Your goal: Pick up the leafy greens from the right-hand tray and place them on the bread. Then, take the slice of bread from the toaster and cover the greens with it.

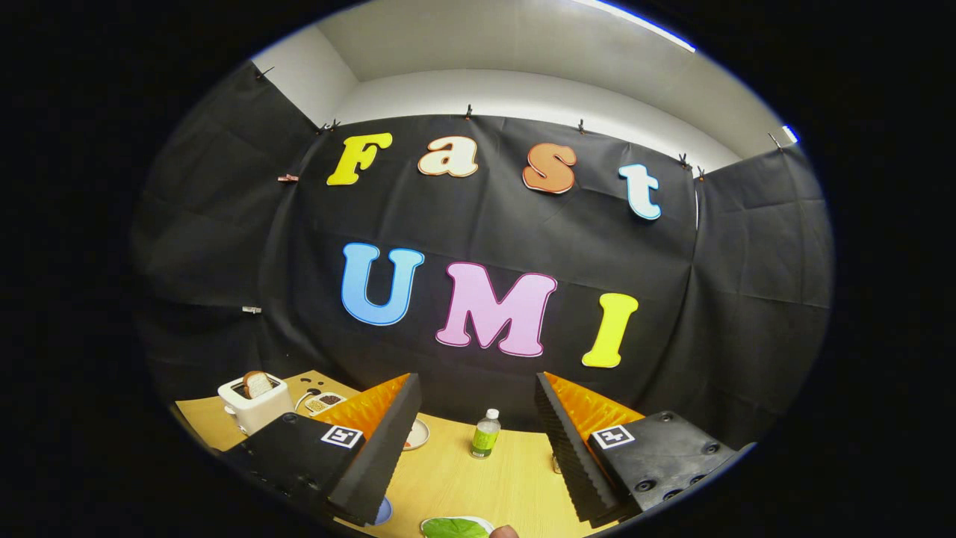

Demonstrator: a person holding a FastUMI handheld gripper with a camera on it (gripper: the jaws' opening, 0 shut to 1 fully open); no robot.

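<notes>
My gripper (475, 418) is held high above the wooden table (485, 486), open, with nothing between its fingers. A white toaster (254, 407) stands beyond the left finger, with a slice of bread (258, 384) sticking up out of its slot. The leafy greens (454, 527) lie on a white tray (484, 521) down between the fingers, close to me. A plate (418, 433) peeks out from behind the left finger; what lies on it is hidden.
A small green bottle (485, 433) with a white cap stands on the table just ahead, between the fingers. A small tray of dark and light bits (323, 403) sits right of the toaster. A blue round object (383, 512) shows by the left finger. A fingertip (503, 532) touches the greens' tray.
</notes>
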